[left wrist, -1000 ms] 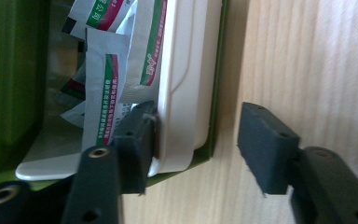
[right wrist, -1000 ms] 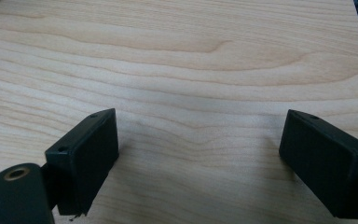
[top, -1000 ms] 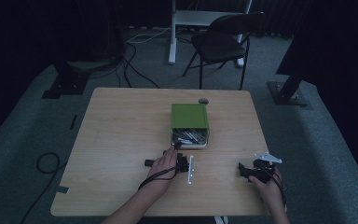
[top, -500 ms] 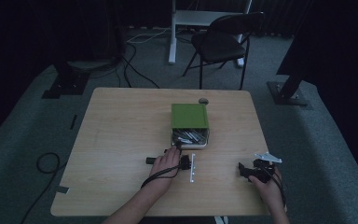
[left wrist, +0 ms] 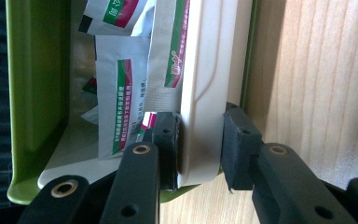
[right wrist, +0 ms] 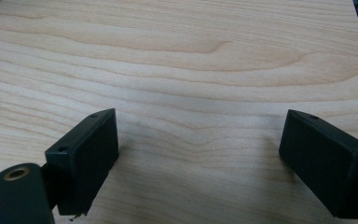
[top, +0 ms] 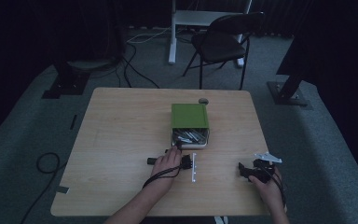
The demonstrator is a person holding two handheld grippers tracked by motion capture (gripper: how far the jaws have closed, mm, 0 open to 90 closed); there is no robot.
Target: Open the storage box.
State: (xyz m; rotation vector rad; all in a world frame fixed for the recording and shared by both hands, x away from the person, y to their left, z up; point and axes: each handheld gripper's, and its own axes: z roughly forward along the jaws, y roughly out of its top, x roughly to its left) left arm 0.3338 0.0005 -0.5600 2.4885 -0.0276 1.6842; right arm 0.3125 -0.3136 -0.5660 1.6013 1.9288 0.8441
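A green box [top: 189, 115] sits mid-table with its white drawer [top: 191, 138] pulled out toward me, and several sachets [left wrist: 116, 102] lie in the drawer. My left gripper [left wrist: 200, 149] is at the drawer's front left corner [top: 177, 148]. Its jaws have just been closing and now clamp the drawer's white front wall [left wrist: 205, 93] between the pads [left wrist: 240, 144]. My right gripper [top: 249, 171] rests near the table's front right. Its jaws stand wide open [right wrist: 200, 158] over bare wood with nothing between them.
A thin white strip [top: 194, 167] lies on the table just right of my left hand. A small round grey object [top: 203, 101] sits behind the box. A black folding chair [top: 221, 42] stands beyond the far edge of the table.
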